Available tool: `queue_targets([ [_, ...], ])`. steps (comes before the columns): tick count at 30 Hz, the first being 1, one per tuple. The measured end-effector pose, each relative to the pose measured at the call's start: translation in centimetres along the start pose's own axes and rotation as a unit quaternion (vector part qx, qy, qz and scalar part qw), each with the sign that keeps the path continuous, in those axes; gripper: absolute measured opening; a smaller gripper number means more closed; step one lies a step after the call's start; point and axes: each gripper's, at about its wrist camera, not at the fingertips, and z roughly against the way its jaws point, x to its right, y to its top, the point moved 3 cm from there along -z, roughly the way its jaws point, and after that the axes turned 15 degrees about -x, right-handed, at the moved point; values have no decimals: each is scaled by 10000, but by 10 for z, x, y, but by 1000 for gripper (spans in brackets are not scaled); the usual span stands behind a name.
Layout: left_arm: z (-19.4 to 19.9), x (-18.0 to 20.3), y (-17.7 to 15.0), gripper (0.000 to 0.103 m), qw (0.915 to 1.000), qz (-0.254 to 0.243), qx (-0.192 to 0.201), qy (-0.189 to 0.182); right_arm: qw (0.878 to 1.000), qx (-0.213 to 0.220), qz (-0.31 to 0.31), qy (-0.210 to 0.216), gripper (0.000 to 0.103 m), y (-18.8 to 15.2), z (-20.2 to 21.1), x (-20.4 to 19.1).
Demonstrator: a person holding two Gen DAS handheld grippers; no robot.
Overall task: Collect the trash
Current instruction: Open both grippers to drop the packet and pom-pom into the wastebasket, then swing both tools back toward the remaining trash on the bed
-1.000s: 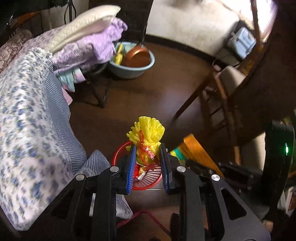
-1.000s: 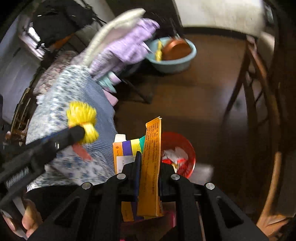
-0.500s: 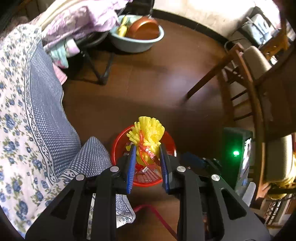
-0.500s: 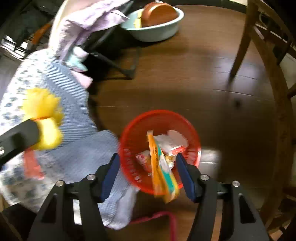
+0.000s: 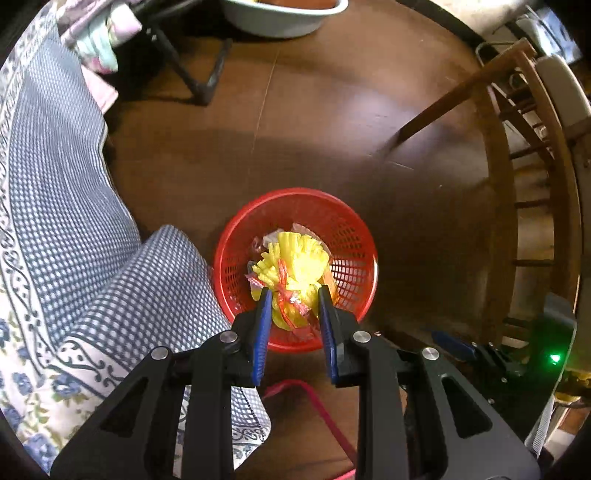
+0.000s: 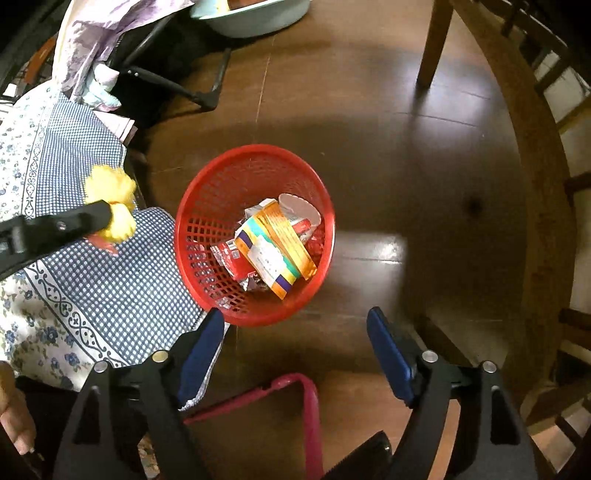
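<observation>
A red mesh basket (image 5: 354,236) (image 6: 207,206) stands on the dark wooden floor. My left gripper (image 5: 291,295) is shut on a yellow foam net (image 5: 295,269) tied with red ribbon and holds it above the basket. The net and left gripper also show in the right wrist view (image 6: 110,206), left of the basket. My right gripper (image 6: 295,325) is open and empty, above the basket's near edge. An orange flattened carton (image 6: 277,243) lies in the basket on other wrappers.
A blue checked and floral cloth (image 5: 55,221) (image 6: 92,288) hangs at the left, touching the basket. A wooden chair (image 5: 517,147) (image 6: 535,184) stands at the right. A pale blue basin (image 5: 280,14) sits at the far end. A pink cord (image 6: 295,398) lies near me.
My right gripper opened and the orange carton dropped into the basket. My left gripper tilted down and moved over the basket with the yellow net still held.
</observation>
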Motion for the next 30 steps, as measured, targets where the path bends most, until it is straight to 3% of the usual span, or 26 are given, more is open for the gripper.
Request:
queue_targets([
  [7,-4,8,4,29,9998,-156,-50,-74,9999,62,113,78,79,3,9,1],
  [9,-3,13,3,42,9996,-237,-69,-136,9999,36,129,90,79,2,8,0],
  [10,-2,14,3,56,9996,-236,-56,-131,9999,21,133,91,79,2,8,0],
  [11,1,15,3,62,9997,-229,8,-122,9999,13,137,82,79,2,8,-1],
  [14,6,17,4,68,9995,-237,72,-215,9998,25,158,67,79,1,10,-2],
  [25,29,22,-3,74,9981,-314,374,-369,9995,217,219,-2,79,-5,37,-5],
  [30,76,15,-20,74,9931,-255,902,-709,9984,475,294,0,79,-14,63,-10],
])
